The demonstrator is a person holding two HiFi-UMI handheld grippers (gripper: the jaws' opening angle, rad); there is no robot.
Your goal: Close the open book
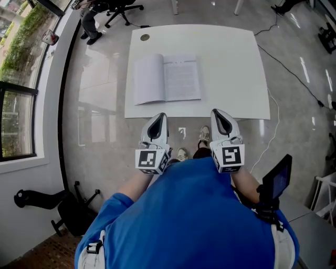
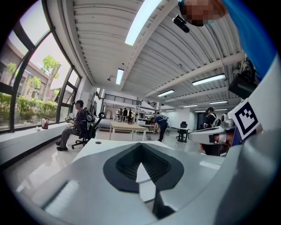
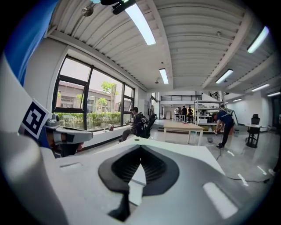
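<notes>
You hold the left gripper and right gripper, clenched and empty, short of the white table; next, reach the open book and fold one half over.

**Way to the table is free from the near side**

The left gripper and the right gripper hang at the near edge of the white table, and no thing stands between them and the top. The open book takes the left half of the top and reaches close to the near edge. The right half is bare, so there is room beside the book on that side. A small dark round piece sits near the far left corner, well apart from the book. A cable runs over the floor to the right of the table. An office chair and a seated person are beyond the far left corner.
</notes>
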